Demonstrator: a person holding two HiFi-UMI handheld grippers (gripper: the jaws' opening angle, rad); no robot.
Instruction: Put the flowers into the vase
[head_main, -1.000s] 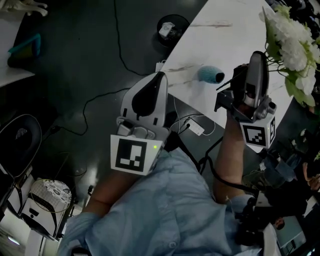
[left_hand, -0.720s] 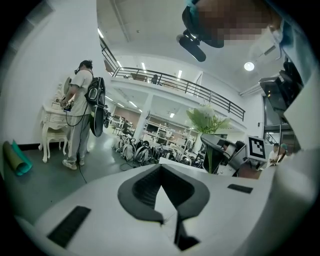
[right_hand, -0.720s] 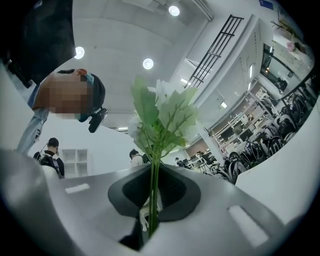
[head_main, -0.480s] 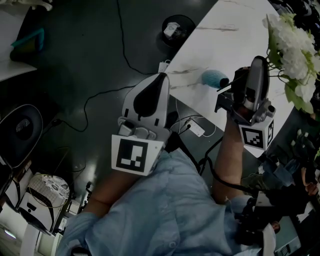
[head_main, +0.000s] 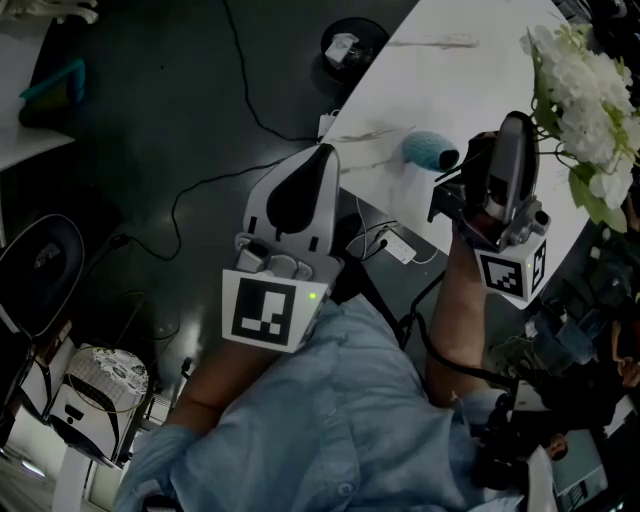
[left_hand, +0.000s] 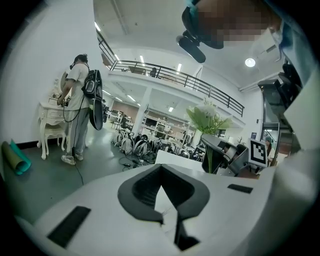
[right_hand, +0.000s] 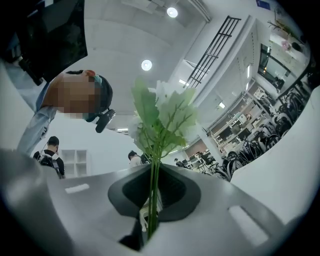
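My right gripper (head_main: 514, 128) is shut on the green stems of a bunch of white flowers (head_main: 586, 92) and holds it over the right side of the white table (head_main: 470, 80). In the right gripper view the stems (right_hand: 151, 200) run up between the shut jaws to the leaves and blooms (right_hand: 162, 117). A teal rounded vase (head_main: 426, 150) sits on the table just left of that gripper. My left gripper (head_main: 318, 152) hovers off the table's near-left edge, shut with nothing in it (left_hand: 169, 217). The left gripper view also catches the flowers (left_hand: 207, 119).
Black cables (head_main: 215, 180) trail across the dark floor left of the table. A round black bin (head_main: 347, 48) stands by the table's far edge. A white power strip (head_main: 398, 250) lies below the table edge. A person (left_hand: 77, 107) stands at a white dresser far left.
Both grippers stay where they were, the right one still closed on the stems. Only the head view has swayed slightly.
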